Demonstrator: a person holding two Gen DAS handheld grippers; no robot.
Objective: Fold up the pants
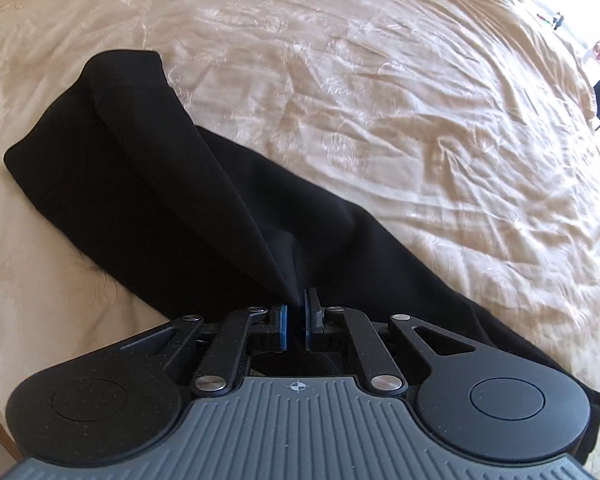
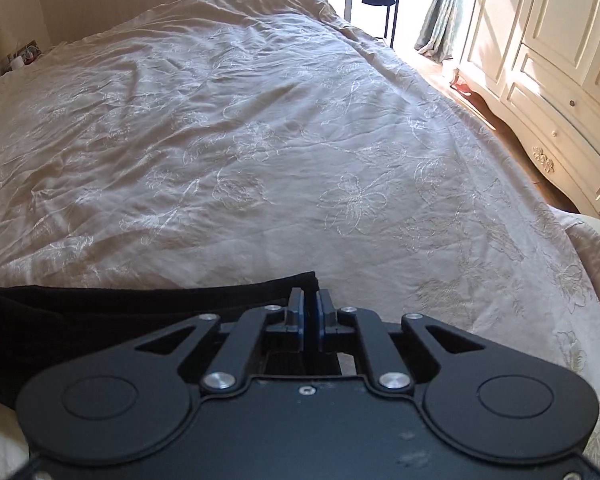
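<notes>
Black pants [image 1: 172, 184] lie on a cream embroidered bedspread [image 1: 380, 80]. In the left wrist view they stretch from the gripper toward the far left, with one layer lifted into a ridge that runs up to the fingers. My left gripper [image 1: 296, 312] is shut on a pinch of this black fabric. In the right wrist view the pants [image 2: 100, 304] show as a dark band at the lower left. My right gripper [image 2: 310, 304] is shut on the band's right end, at its corner edge.
The bedspread [image 2: 260, 140] spreads wide ahead of the right gripper. A cream wardrobe [image 2: 540, 60] and wooden floor [image 2: 480, 96] lie to the right of the bed. A nightstand with small items [image 2: 16, 56] stands at the far left. A window with curtains [image 2: 444, 4] is at the back.
</notes>
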